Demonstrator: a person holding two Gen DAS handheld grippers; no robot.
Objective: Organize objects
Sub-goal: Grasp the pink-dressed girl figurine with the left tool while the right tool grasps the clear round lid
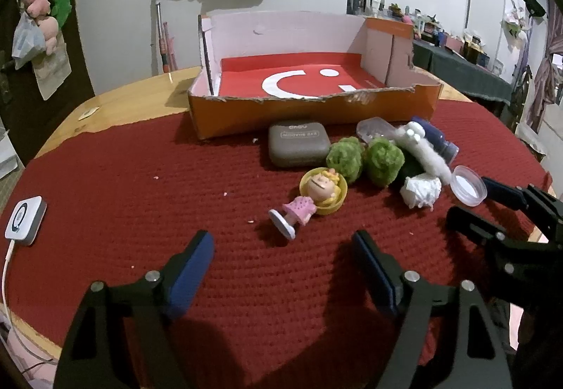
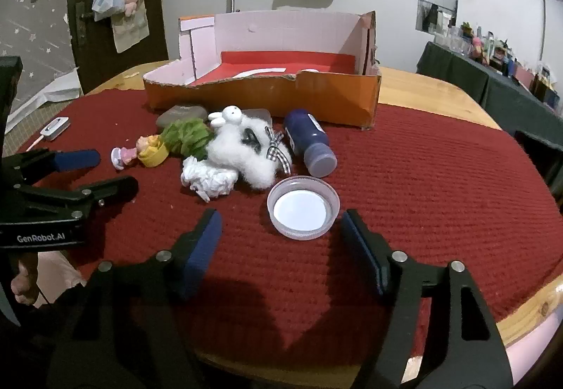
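Note:
An orange cardboard box [image 1: 309, 114] [image 2: 260, 93] with a red floor stands at the back of the red mat. In front of it lie a grey case [image 1: 299, 146], two green pompoms [image 1: 381, 160], a white plush rabbit [image 2: 242, 150], a crumpled white paper [image 2: 207, 178], a dark blue bottle [image 2: 309, 142], a clear plastic lid [image 2: 302, 208] [image 1: 468, 185] and a doll in pink [image 1: 309, 199] [image 2: 140, 153]. My left gripper [image 1: 283, 269] is open, just short of the doll. My right gripper [image 2: 281, 248] is open, just short of the lid.
A white charger with cable [image 1: 24, 220] lies at the mat's left edge. The wooden round table [image 1: 140, 93] shows around the red mat [image 1: 176, 178]. Each gripper shows in the other's view: the right one [image 1: 468, 206], the left one [image 2: 105, 171].

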